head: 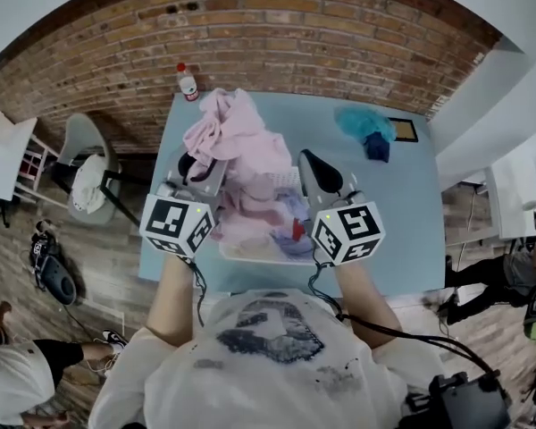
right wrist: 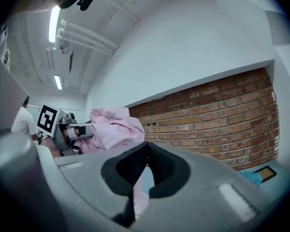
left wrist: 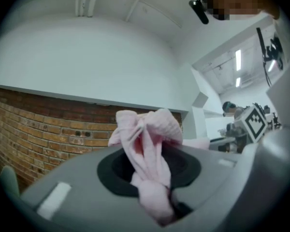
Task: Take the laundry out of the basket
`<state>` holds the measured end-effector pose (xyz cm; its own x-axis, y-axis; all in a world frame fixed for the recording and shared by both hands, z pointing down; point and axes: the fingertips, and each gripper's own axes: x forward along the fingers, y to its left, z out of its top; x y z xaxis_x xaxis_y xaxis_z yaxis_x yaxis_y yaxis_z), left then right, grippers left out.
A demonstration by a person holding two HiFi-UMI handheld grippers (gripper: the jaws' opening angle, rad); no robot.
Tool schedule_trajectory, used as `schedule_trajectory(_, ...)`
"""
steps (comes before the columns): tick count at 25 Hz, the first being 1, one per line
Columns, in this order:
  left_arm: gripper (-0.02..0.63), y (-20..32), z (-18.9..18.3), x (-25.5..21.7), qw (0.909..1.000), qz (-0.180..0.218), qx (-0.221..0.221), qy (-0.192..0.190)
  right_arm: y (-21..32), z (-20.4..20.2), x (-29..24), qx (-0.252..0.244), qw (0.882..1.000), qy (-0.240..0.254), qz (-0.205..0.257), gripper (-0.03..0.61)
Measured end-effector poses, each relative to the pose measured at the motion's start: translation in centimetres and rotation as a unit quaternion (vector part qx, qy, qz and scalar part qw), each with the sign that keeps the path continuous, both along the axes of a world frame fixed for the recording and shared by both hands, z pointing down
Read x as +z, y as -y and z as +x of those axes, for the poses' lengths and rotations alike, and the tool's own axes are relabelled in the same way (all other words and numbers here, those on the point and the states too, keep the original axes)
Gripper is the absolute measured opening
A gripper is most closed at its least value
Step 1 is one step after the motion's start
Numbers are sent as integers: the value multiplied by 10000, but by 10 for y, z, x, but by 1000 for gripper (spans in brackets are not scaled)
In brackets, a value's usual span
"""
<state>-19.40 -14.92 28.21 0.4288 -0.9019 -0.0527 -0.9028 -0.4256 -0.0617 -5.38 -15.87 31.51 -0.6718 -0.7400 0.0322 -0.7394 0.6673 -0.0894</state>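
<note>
A person at a light blue table (head: 411, 213) holds a hand-held gripper in each hand above a white laundry basket (head: 250, 256), which sits at the table's near edge. The left hand-held gripper (head: 193, 166) is clamped narrowly on a pink garment (head: 228, 132). The cloth is bunched between its jaws and raised clear above the basket, while its lower folds hang down toward the load. The right hand-held gripper (head: 311, 161) is level with the left one, just beside the garment's right edge. Its jaws are pressed together tip to tip, and it is not clear whether any cloth is caught between them. More laundry (head: 293, 229), pale blue and pink with a touch of red, lies in the basket below. A teal cloth (head: 364, 123) lies at the table's far right corner, well apart from the basket. A red-capped bottle (head: 188, 83) stands at the far left corner, against the brick wall (head: 295, 34).
</note>
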Motion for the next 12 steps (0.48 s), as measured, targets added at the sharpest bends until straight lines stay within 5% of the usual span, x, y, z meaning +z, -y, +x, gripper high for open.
schedule_trajectory(12,110,-14,-100,-14,9956,-44,216,-908,-12,-94,-9,108,9999,27,73,-2)
